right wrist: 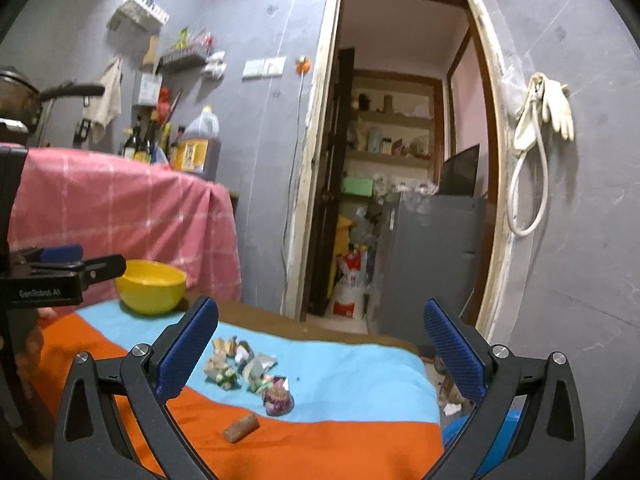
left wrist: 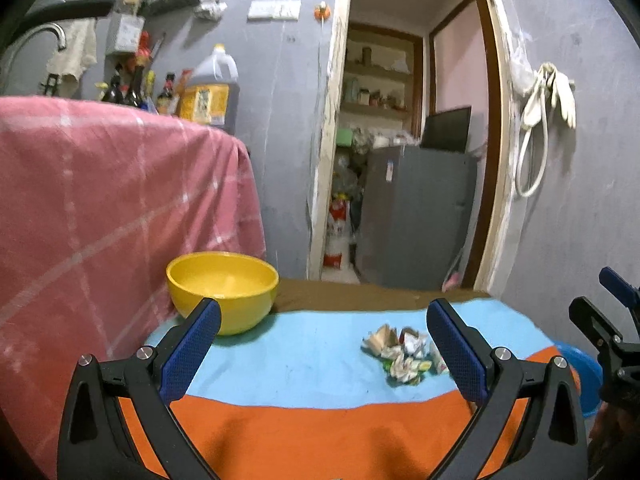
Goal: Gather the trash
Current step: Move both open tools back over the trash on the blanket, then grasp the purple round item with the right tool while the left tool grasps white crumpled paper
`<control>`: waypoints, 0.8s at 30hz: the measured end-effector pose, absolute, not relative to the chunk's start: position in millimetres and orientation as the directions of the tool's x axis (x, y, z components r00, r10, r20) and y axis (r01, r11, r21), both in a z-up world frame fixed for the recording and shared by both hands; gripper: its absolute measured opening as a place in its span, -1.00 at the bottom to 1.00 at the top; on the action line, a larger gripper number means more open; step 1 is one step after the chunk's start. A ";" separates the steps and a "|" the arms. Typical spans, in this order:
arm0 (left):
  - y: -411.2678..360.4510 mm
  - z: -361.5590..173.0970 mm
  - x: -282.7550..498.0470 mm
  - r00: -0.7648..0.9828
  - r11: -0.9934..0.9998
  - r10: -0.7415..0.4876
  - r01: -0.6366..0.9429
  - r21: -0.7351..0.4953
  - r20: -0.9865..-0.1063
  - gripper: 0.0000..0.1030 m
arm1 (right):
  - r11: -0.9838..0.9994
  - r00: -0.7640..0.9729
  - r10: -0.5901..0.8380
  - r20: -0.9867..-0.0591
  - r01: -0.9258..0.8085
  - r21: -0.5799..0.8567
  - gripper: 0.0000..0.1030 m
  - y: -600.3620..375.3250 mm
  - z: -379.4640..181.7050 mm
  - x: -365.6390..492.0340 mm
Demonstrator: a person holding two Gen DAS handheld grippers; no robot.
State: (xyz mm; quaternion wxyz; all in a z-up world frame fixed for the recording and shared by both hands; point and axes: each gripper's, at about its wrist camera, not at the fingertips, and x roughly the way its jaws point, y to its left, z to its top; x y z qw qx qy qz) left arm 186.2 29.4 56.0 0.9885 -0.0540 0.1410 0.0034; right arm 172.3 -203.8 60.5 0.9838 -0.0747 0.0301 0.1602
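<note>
I have both grippers, left (left wrist: 323,354) and right (right wrist: 320,350), spread wide and holding nothing above the tabletop (right wrist: 340,444). The trash (right wrist: 244,368) lies mid-table on the blue stripe, a brown roll (right wrist: 241,428) near it on the orange; the bowl (left wrist: 222,290) sits at the far left corner.

Left tool (left wrist: 323,350) and right tool (right wrist: 320,350): black angular frames, silver round screws, blue textured finger pads (left wrist: 191,350); white "GenRobot.AI" lettering marks the left tool's side
</note>
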 end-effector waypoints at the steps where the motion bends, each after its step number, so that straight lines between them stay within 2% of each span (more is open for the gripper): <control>1: 29.7 53.6 190.6 0.953 0.994 -0.015 -0.017 -0.104 -0.302 0.96 | 0.938 0.946 0.309 -0.094 -0.319 -0.135 1.00 -203.2 59.1 174.3; 11: 21.0 27.2 229.3 0.878 0.994 -0.086 0.047 -0.095 -0.470 0.95 | 0.943 0.902 0.286 -0.322 -0.324 -0.070 1.00 -197.9 41.9 215.4; 15: 14.7 19.8 240.9 0.844 0.991 -0.124 0.080 -0.106 -0.522 0.94 | 0.940 0.860 0.303 -0.411 -0.340 -0.019 0.84 -198.2 32.4 231.1; 16: 13.6 17.8 245.0 0.831 0.989 -0.140 0.093 -0.114 -0.538 0.90 | 0.939 0.852 0.306 -0.425 -0.343 -0.009 0.75 -198.0 30.1 234.1; 19: 9.5 11.3 258.3 0.785 0.978 -0.204 0.141 -0.151 -0.585 0.76 | 0.936 0.799 0.315 -0.513 -0.351 0.028 0.68 -197.2 20.7 248.6; 24: 0.6 -0.5 279.3 0.707 0.960 -0.278 0.178 -0.217 -0.650 0.36 | 0.930 0.742 0.333 -0.581 -0.359 0.074 0.53 -196.5 8.3 260.3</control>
